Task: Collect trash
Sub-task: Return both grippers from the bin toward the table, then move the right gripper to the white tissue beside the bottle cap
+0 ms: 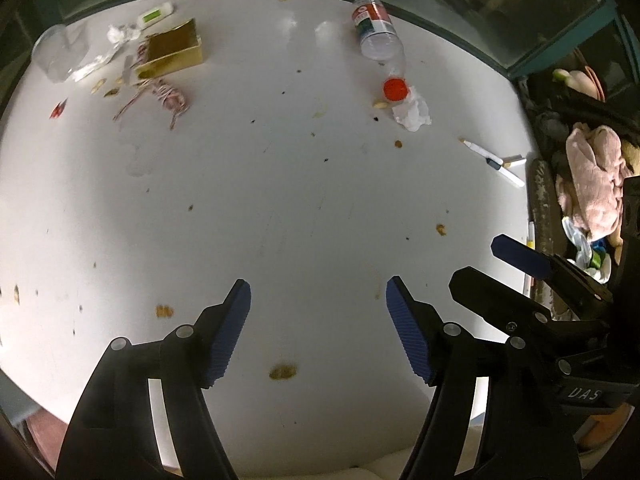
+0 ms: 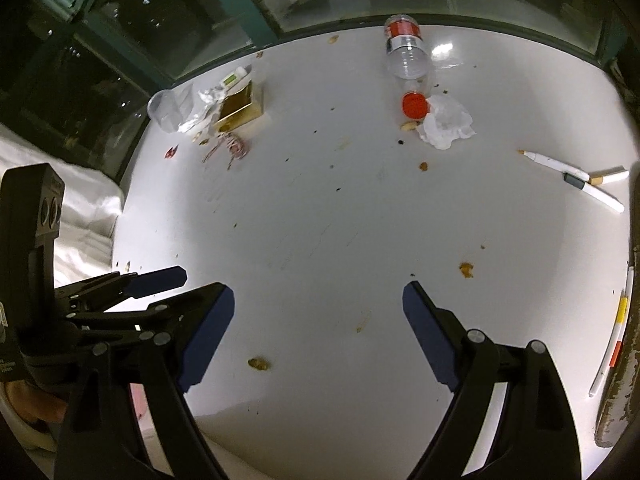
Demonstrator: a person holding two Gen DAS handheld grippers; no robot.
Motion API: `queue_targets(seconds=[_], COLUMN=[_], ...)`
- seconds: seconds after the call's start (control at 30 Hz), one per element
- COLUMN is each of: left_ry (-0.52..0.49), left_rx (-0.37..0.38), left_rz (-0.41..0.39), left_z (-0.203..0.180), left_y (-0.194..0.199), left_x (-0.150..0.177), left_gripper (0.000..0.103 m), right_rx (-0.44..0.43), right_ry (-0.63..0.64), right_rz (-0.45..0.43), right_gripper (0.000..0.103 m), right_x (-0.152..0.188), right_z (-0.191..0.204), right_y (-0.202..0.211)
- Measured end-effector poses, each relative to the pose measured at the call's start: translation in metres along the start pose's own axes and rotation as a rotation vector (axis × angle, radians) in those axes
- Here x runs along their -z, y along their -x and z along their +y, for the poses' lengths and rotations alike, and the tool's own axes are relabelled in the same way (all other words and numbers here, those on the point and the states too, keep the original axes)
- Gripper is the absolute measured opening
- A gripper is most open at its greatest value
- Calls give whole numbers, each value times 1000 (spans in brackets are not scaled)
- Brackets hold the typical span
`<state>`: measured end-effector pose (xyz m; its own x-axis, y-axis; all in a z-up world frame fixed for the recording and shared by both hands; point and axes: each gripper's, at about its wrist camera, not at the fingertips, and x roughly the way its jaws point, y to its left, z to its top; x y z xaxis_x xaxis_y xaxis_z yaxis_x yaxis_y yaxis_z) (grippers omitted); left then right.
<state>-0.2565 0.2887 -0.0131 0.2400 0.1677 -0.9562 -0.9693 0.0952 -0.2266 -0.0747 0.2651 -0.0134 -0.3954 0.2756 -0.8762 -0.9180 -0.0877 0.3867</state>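
Note:
Trash lies on a round white table. An empty plastic bottle with a red cap lies at the far right, next to a crumpled white tissue. A gold box, a string bundle, wrappers and a clear cup are at the far left. My left gripper is open and empty over the near table. My right gripper is open and empty; the bottle, tissue and gold box lie far ahead of it.
Pens and a cigarette lie near the right edge, also in the right wrist view. Crumbs dot the table. A cluttered chair with a pink cloth stands to the right. Dark windows are behind the table. White bedding is at left.

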Motion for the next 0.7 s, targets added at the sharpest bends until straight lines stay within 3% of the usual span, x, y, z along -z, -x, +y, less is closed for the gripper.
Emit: queue_targets(seconds=[0.7], left_ry=[-73], left_rx=[23], left_rz=[86], left_z=[5], left_y=[-65], left_x=[-76], left_gripper=[69], right_rx=[77], right_ry=[-88], right_rz=[67], right_gripper=[83], right_x=[-53], right_z=[-30], right_y=[-50])
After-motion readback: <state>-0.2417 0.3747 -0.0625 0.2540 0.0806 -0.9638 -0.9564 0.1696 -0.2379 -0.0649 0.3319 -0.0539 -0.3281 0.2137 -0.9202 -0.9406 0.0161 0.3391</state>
